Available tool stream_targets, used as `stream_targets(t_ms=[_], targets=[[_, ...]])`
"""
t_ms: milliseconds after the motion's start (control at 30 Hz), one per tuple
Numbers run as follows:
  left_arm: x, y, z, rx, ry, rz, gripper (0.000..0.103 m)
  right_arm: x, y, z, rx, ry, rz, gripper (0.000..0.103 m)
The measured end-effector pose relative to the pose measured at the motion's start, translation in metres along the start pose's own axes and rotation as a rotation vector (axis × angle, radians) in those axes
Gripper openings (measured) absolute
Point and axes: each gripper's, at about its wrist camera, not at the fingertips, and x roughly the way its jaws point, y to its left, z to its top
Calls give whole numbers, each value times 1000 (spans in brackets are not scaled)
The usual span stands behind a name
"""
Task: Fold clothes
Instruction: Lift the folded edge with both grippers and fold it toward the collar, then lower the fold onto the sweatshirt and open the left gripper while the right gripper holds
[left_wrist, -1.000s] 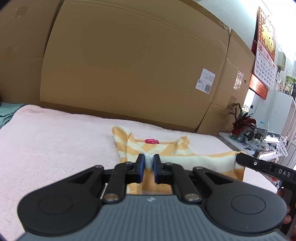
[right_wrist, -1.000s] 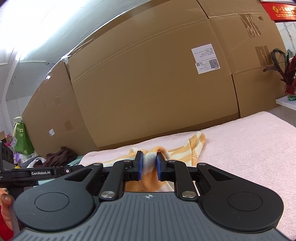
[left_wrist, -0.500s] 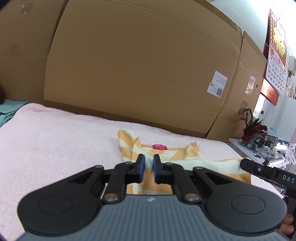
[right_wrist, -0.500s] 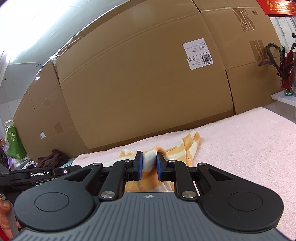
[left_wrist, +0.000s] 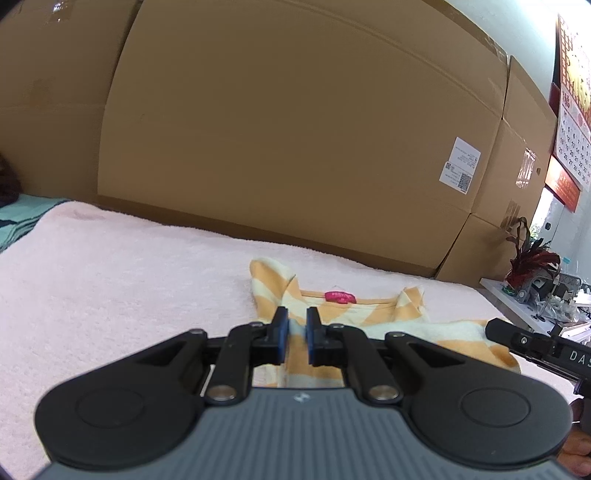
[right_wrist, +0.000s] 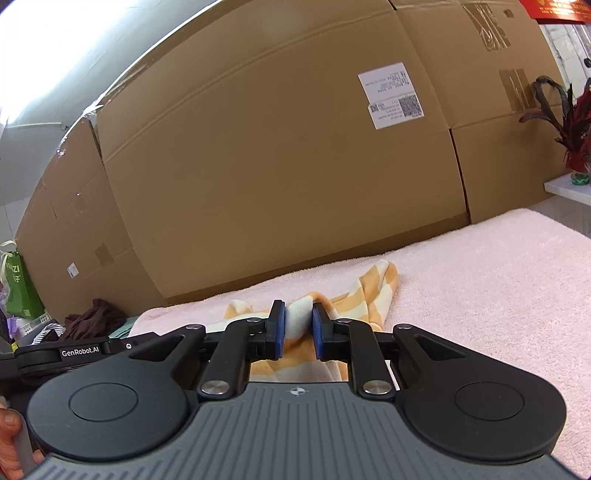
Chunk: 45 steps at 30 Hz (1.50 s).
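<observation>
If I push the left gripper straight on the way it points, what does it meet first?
The left gripper is already shut on the striped shirt. Straight ahead lies more of that shirt, near its pink neck label, then probably the pink blanket; depth is hard to judge.

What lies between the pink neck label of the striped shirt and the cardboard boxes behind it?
Only bare pink towel lies between the pink label of the striped shirt and the cardboard boxes; the left wrist view shows it.

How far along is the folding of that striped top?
Early on. Both grippers, left and right, are clamped on the orange-and-cream striped top, its collar end lying on the pink towel. No finished fold shows; every fold and the final squaring-up look left.
</observation>
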Motion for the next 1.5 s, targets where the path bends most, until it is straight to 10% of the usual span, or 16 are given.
stream_targets(t_ms=[600, 833, 1233, 1500], targets=[[16, 15, -1, -47, -3, 38, 4, 28, -18, -5, 91, 53, -76, 16], [-6, -3, 1, 23, 5, -103, 4, 42, -24, -11, 111, 102, -112, 16], [10, -20, -33, 150, 53, -120, 51, 40, -23, -16, 137, 74, -180, 16], [26, -4, -35, 90, 117, -159, 58, 35, -14, -18, 90, 48, -221, 16]])
